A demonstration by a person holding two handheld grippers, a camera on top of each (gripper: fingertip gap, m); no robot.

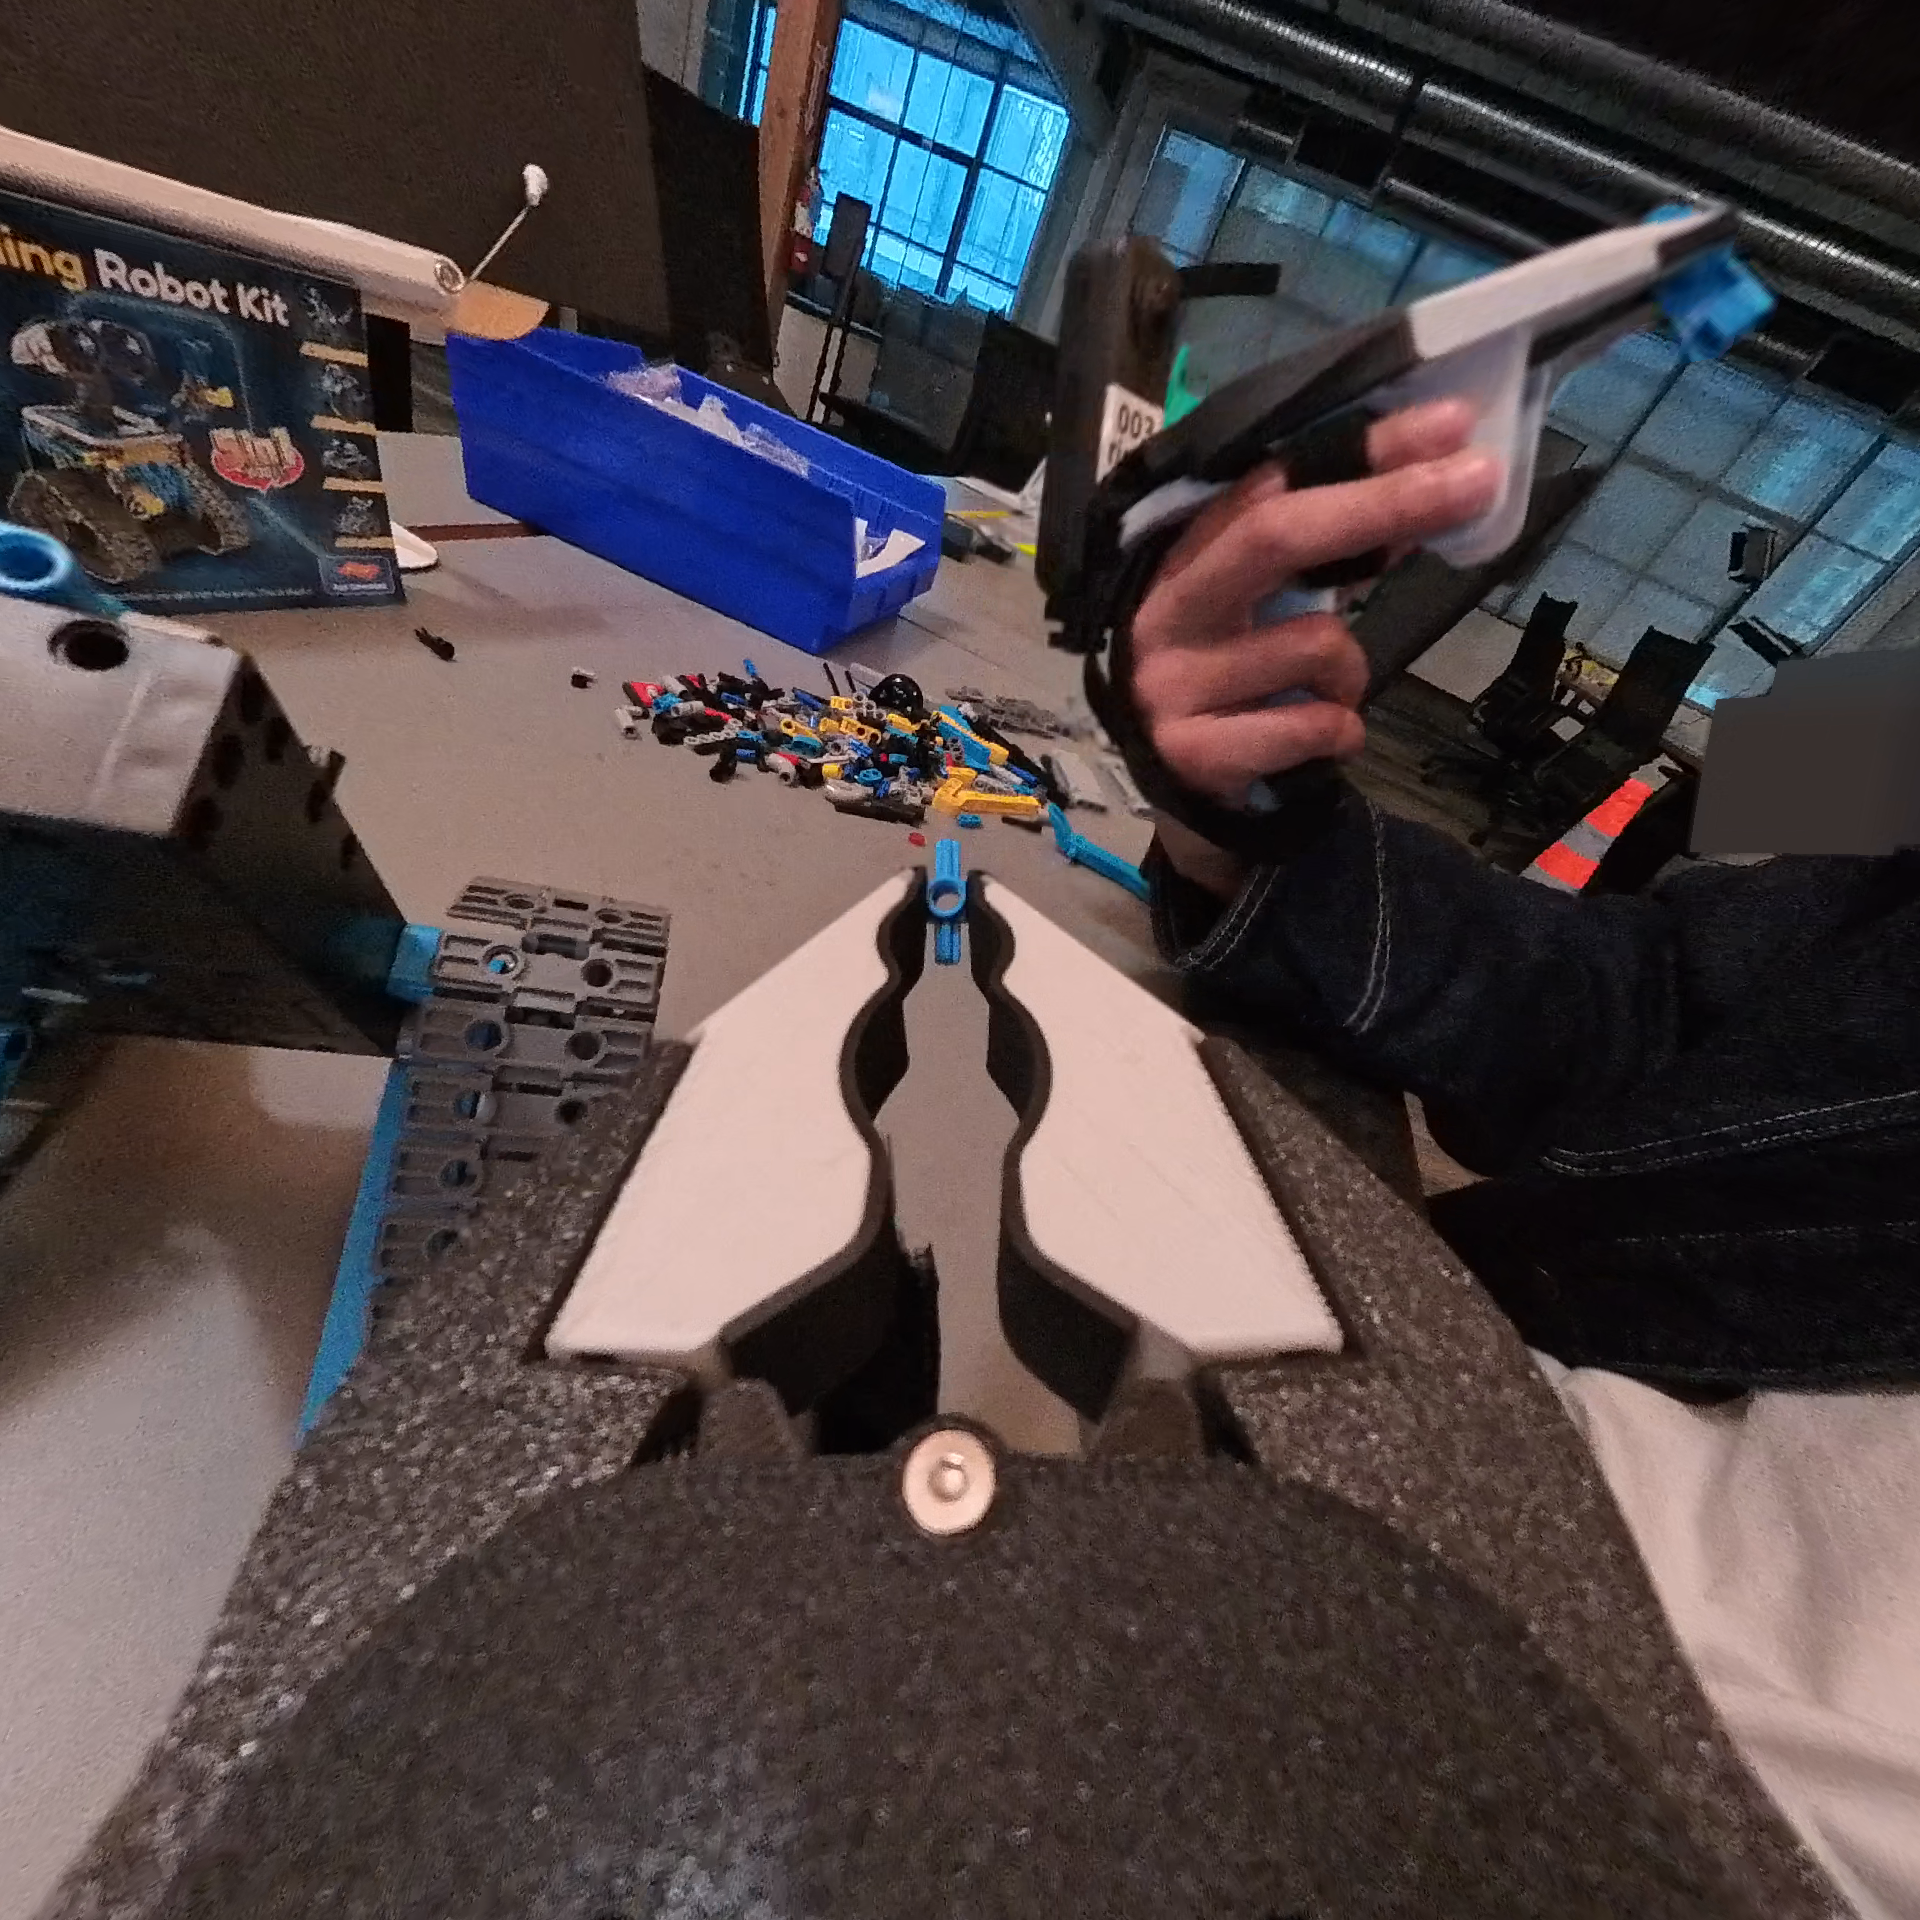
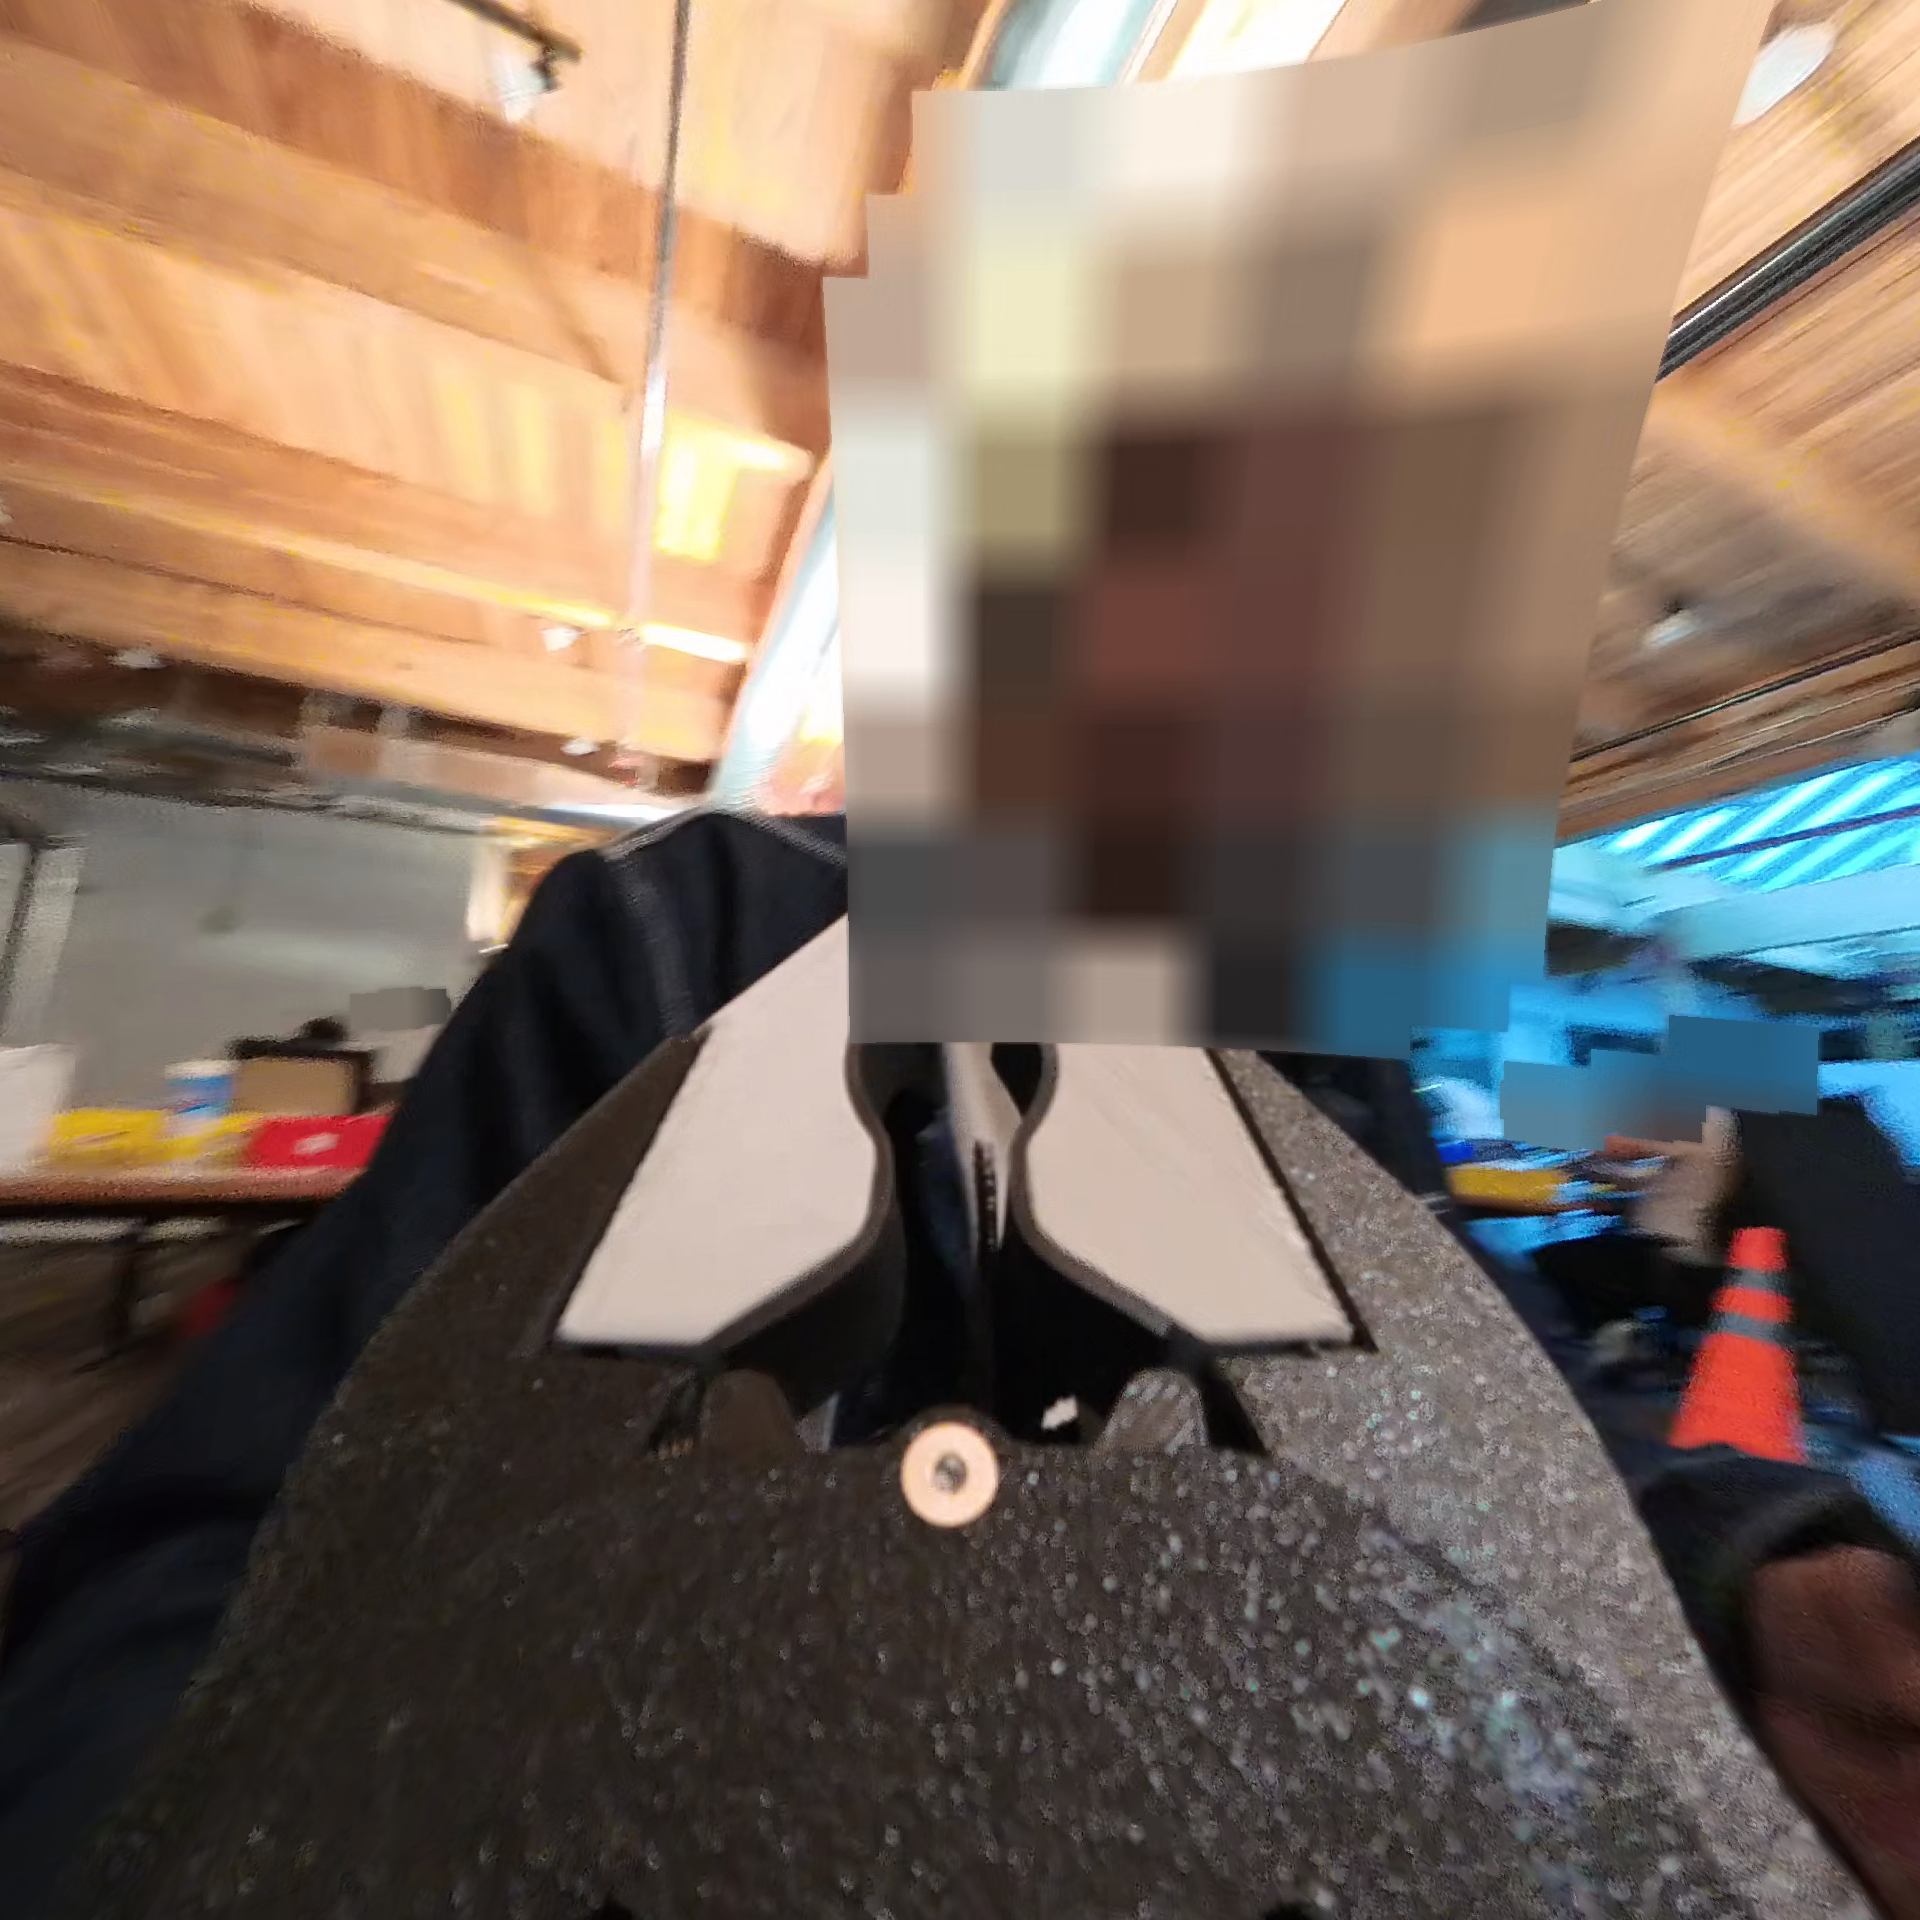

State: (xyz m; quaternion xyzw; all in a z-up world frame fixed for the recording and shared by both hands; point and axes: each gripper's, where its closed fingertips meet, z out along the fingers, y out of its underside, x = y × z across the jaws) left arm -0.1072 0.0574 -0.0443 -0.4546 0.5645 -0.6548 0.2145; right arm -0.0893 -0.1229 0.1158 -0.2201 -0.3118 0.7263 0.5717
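My left gripper (image 1: pixel 945 883) is shut on a small blue connector piece (image 1: pixel 945 902), which stands upright between the fingertips just above the grey table (image 1: pixel 520 748). A partly built model with a grey track (image 1: pixel 530 1029) and a black and white body (image 1: pixel 156 727) sits close on its left. My right gripper (image 1: pixel 1709 275) is raised at the upper right in a person's hand (image 1: pixel 1278 623), with a blue piece (image 1: pixel 1720 296) pinched at its tip. In the right wrist view its white fingers (image 2: pixel 748 1164) stand close together, and a mosaic patch hides the tips.
A pile of small blue, yellow, black and grey parts (image 1: pixel 862 743) lies mid-table. Behind it are a blue bin (image 1: pixel 686 488) and a kit box (image 1: pixel 187 416). A dark denim sleeve (image 1: pixel 1455 1018) crosses on the right. An orange cone (image 2: pixel 1745 1351) stands in the background.
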